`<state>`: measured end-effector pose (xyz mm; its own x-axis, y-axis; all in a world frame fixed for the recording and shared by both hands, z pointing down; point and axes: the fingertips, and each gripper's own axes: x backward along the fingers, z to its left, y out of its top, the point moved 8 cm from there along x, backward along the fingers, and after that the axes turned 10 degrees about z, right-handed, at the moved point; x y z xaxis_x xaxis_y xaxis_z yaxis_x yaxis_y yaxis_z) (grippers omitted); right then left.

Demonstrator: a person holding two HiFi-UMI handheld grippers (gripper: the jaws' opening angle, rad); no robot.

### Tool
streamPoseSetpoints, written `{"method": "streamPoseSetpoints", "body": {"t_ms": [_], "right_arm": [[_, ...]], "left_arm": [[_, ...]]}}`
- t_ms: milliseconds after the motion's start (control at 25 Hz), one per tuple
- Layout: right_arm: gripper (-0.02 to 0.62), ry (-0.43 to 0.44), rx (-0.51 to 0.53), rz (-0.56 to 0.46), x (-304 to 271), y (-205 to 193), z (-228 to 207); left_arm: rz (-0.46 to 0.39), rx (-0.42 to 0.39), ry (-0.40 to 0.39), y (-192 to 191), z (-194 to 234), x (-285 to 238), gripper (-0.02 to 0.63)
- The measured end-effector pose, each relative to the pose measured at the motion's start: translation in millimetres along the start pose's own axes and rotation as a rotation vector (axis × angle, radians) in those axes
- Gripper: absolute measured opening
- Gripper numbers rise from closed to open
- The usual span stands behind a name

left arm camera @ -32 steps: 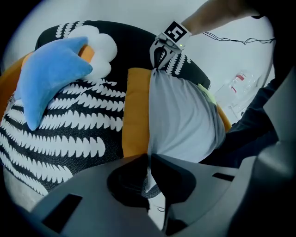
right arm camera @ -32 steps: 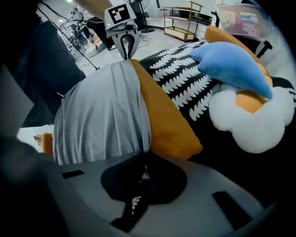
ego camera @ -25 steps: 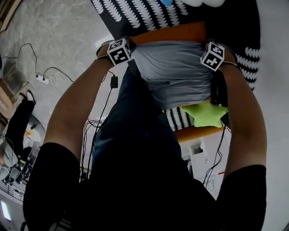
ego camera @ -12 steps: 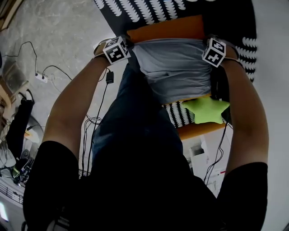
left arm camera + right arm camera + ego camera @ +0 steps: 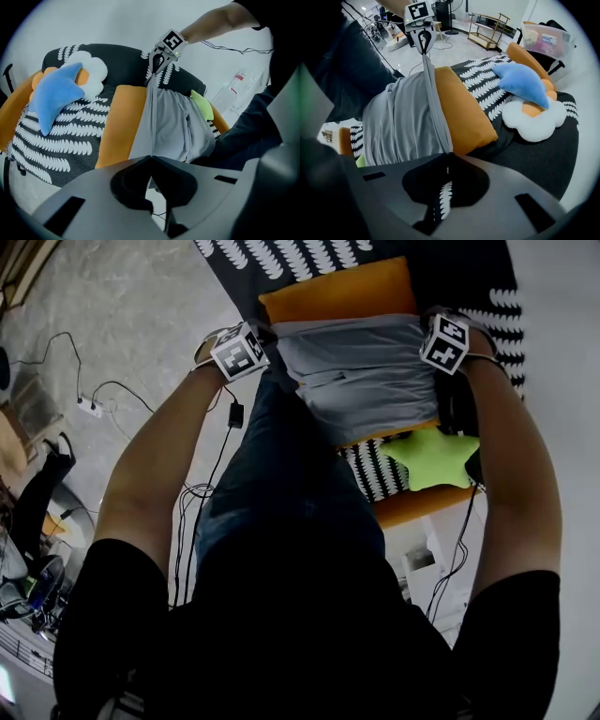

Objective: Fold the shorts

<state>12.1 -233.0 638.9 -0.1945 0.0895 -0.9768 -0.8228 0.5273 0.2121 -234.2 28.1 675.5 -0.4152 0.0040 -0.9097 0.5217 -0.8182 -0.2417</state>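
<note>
- Shorts (image 5: 361, 381): grey, stretched crosswise between both grippers, the rest draping toward the person over the orange cushion (image 5: 337, 292) by the sofa's (image 5: 281, 263) near edge.
- Left gripper (image 5: 151, 158): jaws clamped on one corner.
- Right gripper (image 5: 447, 154): jaws clamped on the other.

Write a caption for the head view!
Left gripper and right gripper hold grey shorts stretched between them, by an orange cushion and a green star pillow.

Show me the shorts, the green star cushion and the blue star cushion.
shorts (image 5: 361, 381), head view, middle of the grey fabric
green star cushion (image 5: 433, 457), head view, its centre
blue star cushion (image 5: 520, 82), right gripper view, its centre
</note>
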Motion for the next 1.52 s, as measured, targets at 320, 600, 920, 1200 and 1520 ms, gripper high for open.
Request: {"method": "streamPoseSetpoints", "body": {"t_ms": [320,600,920,1200,1520], "right_arm": [[0.012,-0.029,0.01,0.005,9.4,-16.2,27.3],[0.012,-0.054,0.017,0.014,15.7,-35.4,60.5],[0.012,-0.09,0.025,0.015,32.0,-60.8,101.3],[0.012,-0.096,0.027,0.039,31.1,-79.7,135.6],[0.012,-0.084,0.028,0.061,28.1,-91.9,171.8]], "left_arm": [[-0.016,-0.008,0.028,6.3,-26.6,3.7,0.02],[-0.029,-0.013,0.055,9.0,-70.0,8.4,0.02],[-0.039,-0.038,0.06,10.0,-130.3,8.1,0.02],[-0.075,-0.083,0.065,13.2,-174.4,-0.8,0.02],[-0.097,-0.108,0.013,8.0,-228.4,-13.7,0.02]]}}
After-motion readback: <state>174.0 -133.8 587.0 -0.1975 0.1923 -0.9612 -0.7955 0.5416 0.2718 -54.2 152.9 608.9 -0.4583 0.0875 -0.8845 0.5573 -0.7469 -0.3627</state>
